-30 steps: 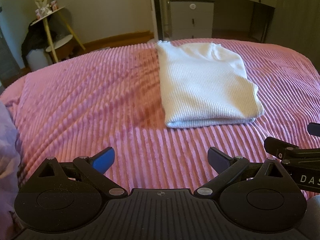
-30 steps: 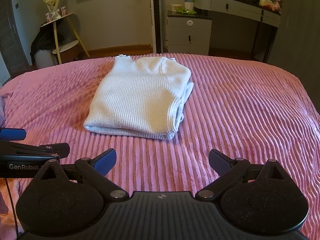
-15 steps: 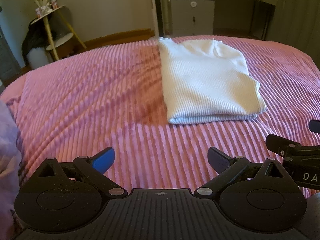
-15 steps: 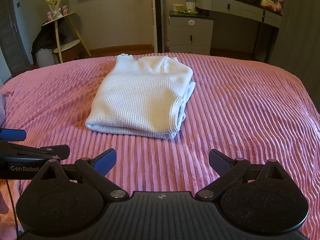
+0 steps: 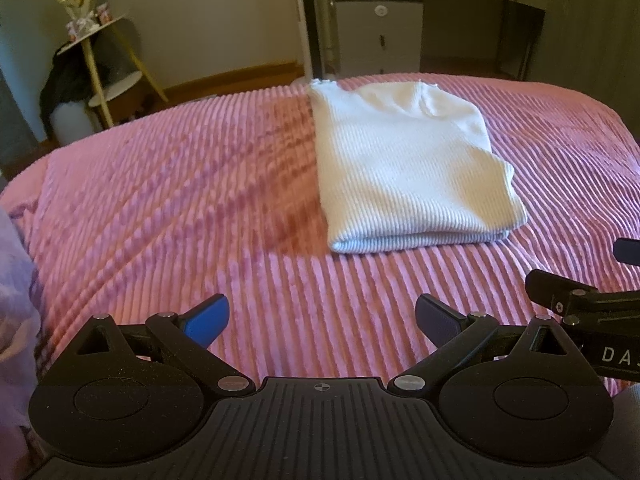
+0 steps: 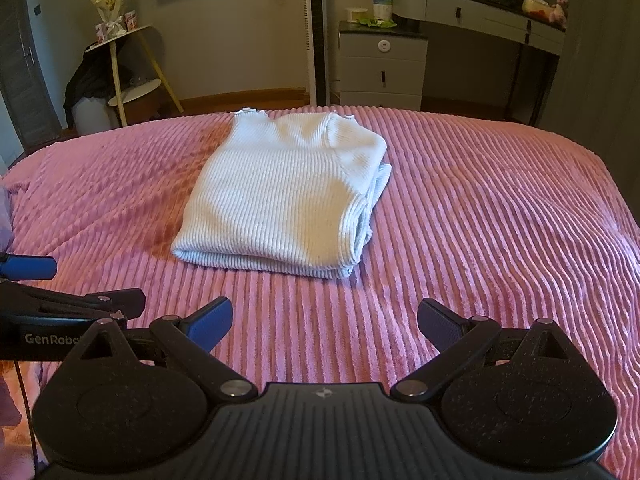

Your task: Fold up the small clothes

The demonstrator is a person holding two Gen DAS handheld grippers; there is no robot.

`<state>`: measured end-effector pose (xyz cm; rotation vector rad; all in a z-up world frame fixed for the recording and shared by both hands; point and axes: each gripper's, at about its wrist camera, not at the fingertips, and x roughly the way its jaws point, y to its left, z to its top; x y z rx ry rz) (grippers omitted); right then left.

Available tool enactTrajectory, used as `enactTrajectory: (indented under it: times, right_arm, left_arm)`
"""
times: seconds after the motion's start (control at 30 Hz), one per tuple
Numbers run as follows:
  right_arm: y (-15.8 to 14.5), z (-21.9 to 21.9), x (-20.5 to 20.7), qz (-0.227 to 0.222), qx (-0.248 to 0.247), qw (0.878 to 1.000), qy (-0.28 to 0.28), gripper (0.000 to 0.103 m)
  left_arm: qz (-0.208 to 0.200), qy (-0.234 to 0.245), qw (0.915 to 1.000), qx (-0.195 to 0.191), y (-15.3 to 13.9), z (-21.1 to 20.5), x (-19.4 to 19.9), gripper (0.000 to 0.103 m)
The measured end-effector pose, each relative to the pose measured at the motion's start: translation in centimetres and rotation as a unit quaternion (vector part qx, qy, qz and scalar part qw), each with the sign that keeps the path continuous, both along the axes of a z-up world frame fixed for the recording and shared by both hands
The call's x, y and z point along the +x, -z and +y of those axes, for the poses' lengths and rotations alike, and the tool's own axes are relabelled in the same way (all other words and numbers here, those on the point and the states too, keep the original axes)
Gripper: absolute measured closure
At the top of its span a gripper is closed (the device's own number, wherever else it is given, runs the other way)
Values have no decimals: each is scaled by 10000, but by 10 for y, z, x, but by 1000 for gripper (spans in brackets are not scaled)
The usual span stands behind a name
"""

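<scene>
A white ribbed knit top [image 5: 408, 168] lies folded into a flat rectangle on the pink ribbed bedspread [image 5: 180, 184]; it also shows in the right wrist view [image 6: 280, 196]. My left gripper [image 5: 322, 318] is open and empty, hovering above the bedspread short of the top's near edge. My right gripper [image 6: 325, 320] is open and empty, also back from the top. Each gripper shows at the edge of the other's view: the right one [image 5: 580, 300] and the left one [image 6: 60, 296].
A purple patterned cloth [image 5: 12, 300] lies at the bed's left edge. Beyond the bed stand a grey drawer unit [image 6: 382, 66], a dressing table [image 6: 480, 12] and a small wooden stand [image 6: 124, 64] with dark clothes.
Both grippers have drawn back and risen slightly, so the folded top sits a little farther off. The top has not moved. Both stay open.
</scene>
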<state>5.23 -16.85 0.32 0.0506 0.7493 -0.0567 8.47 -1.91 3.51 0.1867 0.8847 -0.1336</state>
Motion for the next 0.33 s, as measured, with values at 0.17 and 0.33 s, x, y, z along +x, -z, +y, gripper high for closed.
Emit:
enactTrajectory:
  times: [0.17,0.33]
  right_arm:
    - [0,0,0,-13,7,10000,-7,4]
    - [0,-2,0,-21,-5,10000,-9,4]
  left_arm:
    - [7,26,10000,81,2,0,-2,1]
    - [17,82,9999,80,1,-1,-3,1]
